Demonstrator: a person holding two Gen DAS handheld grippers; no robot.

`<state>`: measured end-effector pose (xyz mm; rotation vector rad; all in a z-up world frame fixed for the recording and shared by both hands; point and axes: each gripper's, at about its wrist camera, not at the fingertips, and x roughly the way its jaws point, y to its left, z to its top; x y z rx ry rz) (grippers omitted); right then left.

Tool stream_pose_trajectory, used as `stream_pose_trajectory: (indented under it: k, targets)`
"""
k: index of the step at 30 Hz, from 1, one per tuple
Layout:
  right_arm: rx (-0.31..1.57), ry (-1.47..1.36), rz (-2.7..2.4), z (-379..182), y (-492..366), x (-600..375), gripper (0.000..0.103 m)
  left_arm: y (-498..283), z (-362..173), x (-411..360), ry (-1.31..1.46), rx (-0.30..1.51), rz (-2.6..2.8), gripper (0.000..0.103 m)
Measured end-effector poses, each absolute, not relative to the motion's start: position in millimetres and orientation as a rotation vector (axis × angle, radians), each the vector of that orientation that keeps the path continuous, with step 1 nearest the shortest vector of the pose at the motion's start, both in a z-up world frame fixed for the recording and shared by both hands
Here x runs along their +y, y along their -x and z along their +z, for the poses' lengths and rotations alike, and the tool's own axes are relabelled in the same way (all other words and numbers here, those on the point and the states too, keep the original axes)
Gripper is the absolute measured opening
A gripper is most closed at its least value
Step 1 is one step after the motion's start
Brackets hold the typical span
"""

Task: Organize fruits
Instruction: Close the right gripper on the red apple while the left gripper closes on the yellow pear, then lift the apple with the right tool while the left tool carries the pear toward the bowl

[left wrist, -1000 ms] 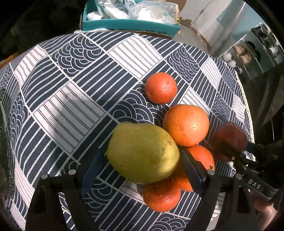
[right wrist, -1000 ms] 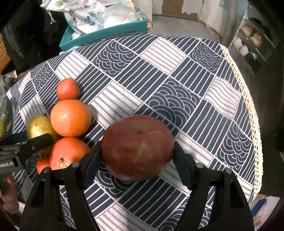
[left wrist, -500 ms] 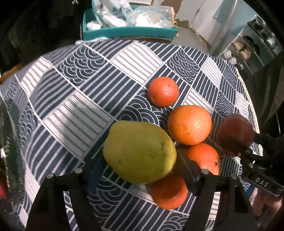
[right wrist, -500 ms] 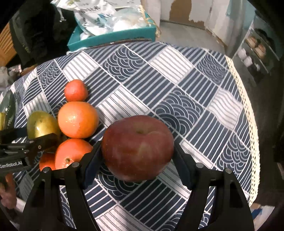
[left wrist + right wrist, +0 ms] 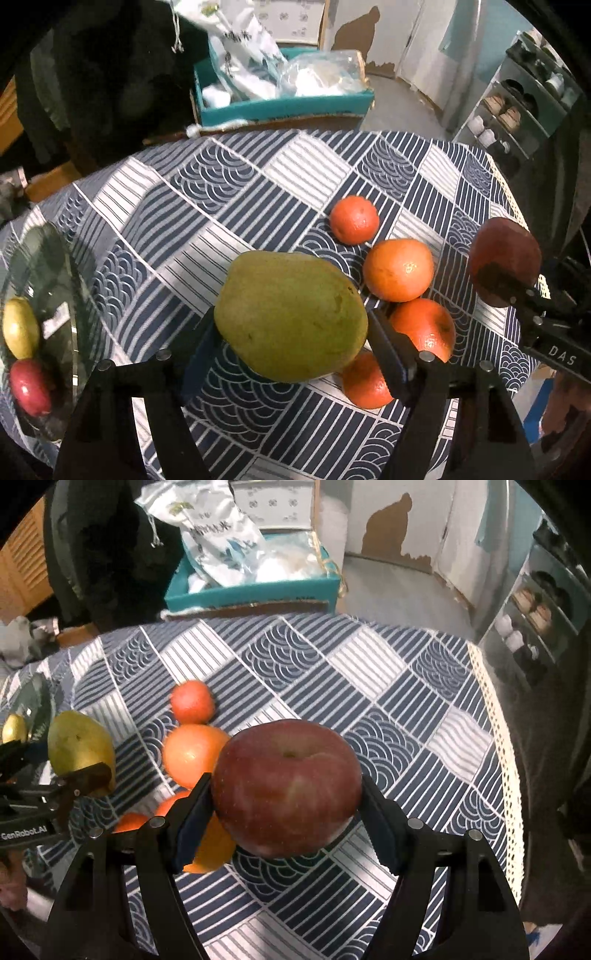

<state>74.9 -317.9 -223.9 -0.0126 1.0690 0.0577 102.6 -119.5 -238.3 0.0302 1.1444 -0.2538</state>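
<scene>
My left gripper point(image 5: 291, 343) is shut on a green pear point(image 5: 290, 314) and holds it above the patterned tablecloth point(image 5: 192, 229). My right gripper point(image 5: 286, 808) is shut on a red apple point(image 5: 286, 786), also lifted; it shows at the right of the left wrist view point(image 5: 504, 266). Several oranges point(image 5: 397, 269) lie in a cluster on the cloth between the two grippers. A glass plate point(image 5: 62, 280) at the far left holds a yellow-green pear point(image 5: 20, 332) and a red apple point(image 5: 29, 382).
A teal box point(image 5: 284, 107) full of plastic bags stands beyond the table's far edge. The cloth's lace hem point(image 5: 495, 716) marks the right table edge. Shelves point(image 5: 535, 605) with shoes stand at the right. A dark garment point(image 5: 110, 74) hangs at the back left.
Both grippers have risen and pulled back with their fruits. The left view has swung so that the glass plate at the far left now shows.
</scene>
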Motion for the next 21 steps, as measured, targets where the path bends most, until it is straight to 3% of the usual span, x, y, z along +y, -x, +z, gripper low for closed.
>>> stream_pose_trajectory:
  k: [21]
  targets:
    - [0.874, 0.05, 0.131, -143, -56, -287, 0.076, -70, -157, -95, -0.044, 0.955, -0.249, 0.079]
